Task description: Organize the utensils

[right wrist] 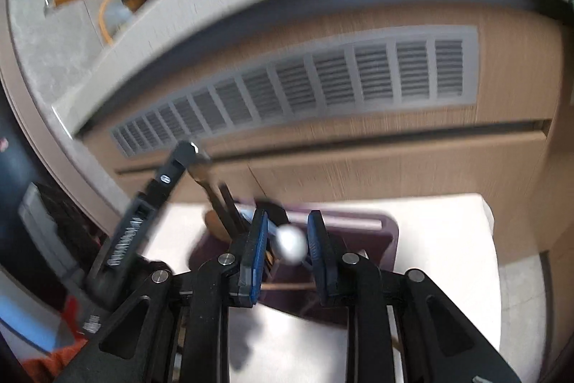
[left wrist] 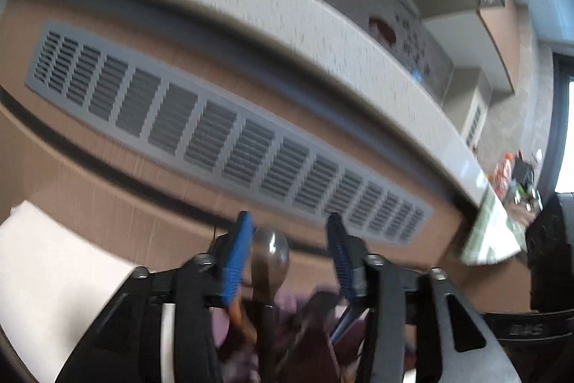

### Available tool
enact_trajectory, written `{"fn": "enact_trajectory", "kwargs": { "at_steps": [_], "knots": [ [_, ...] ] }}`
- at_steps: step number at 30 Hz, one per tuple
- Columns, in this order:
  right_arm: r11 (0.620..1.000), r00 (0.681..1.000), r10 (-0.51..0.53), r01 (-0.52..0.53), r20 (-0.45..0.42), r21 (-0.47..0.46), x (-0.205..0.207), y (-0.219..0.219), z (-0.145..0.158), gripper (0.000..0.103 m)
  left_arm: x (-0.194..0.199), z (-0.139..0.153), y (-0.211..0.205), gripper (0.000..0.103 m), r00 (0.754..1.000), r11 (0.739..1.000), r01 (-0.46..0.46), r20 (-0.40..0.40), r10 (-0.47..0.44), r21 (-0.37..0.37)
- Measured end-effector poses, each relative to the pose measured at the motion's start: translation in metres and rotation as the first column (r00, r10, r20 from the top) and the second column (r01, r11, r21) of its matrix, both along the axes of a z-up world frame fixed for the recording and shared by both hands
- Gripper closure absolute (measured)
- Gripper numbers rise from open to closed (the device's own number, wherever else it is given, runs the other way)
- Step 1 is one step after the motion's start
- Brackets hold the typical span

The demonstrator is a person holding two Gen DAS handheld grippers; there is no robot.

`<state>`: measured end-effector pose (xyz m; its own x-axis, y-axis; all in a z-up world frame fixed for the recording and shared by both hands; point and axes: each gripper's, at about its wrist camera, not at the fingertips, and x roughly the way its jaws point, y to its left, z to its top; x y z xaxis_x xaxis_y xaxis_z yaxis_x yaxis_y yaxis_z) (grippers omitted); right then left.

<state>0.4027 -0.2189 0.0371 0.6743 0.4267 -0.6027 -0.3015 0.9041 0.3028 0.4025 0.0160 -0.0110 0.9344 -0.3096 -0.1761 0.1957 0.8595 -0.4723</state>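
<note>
— Left wrist view first: the left gripper [left wrist: 287,250] has its blue fingers [left wrist: 235,261] spread wide, and a metal spoon [left wrist: 271,252] stands up in the gap with its bowl near the left pad. I can't tell whether the pad touches it; nothing is clamped.

— And the other one?

— The right gripper [right wrist: 287,246] is parted too, with a rounded silver utensil end [right wrist: 291,244] between the pads (blurred, so contact is unclear). Below both sits a dark purple holder [right wrist: 380,239] crowded with handles, among them a wooden one [right wrist: 215,221], on a white table [right wrist: 430,239] whose far edge runs along the cabinet with the grey vent [right wrist: 323,88].

— So how should this step go?

— My judgement: pick one utensil per gripper, centre it between the pads before closing, and lift straight up so neighbouring handles don't drag along. Both views are smeared, so slowing down before closing seems wise. The holder looks light; a sideways tug could tip it.
</note>
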Motion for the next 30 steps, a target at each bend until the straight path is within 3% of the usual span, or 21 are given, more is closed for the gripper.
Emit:
{"fn": "enact_trajectory", "kwargs": {
  "at_steps": [4, 11, 15, 19, 21, 25, 30],
  "knots": [
    [0.998, 0.999, -0.04, 0.041, 0.016, -0.05, -0.014, 0.004, -0.005, 0.081, -0.028, 0.002, 0.011, 0.048, 0.998, 0.999, 0.013, -0.059, -0.01, 0.048],
    [0.988, 0.988, -0.113, 0.123, 0.11, -0.09, -0.078, -0.005, 0.003, 0.08, -0.11, 0.009, 0.028, 0.046, 0.988, 0.981, -0.045, -0.137, 0.071, 0.188],
    [0.99, 0.985, -0.112, 0.121, 0.134, -0.065, -0.127, -0.011, -0.003, 0.079, -0.176, 0.015, 0.019, 0.046, 0.975, 0.943, -0.074, -0.176, 0.137, 0.325],
    [0.998, 0.991, -0.056, 0.059, 0.124, -0.022, -0.175, -0.005, -0.011, 0.079, -0.236, 0.019, 0.002, 0.046, 0.969, 0.897, -0.101, -0.162, 0.187, 0.43],
    [0.997, 0.985, -0.055, 0.063, 0.161, -0.041, -0.207, 0.0, -0.013, 0.079, -0.258, 0.021, -0.004, 0.046, 0.966, 0.888, -0.104, -0.168, 0.198, 0.448],
    [0.981, 0.963, -0.082, 0.123, 0.257, -0.15, -0.257, 0.009, -0.019, 0.079, -0.287, 0.022, -0.009, 0.046, 0.961, 0.9, -0.074, -0.21, 0.179, 0.429],
    [0.94, 0.909, -0.126, 0.237, 0.398, -0.245, -0.296, 0.017, -0.024, 0.079, -0.295, 0.021, -0.016, 0.046, 0.961, 0.896, -0.061, -0.217, 0.173, 0.44]
  ]
}}
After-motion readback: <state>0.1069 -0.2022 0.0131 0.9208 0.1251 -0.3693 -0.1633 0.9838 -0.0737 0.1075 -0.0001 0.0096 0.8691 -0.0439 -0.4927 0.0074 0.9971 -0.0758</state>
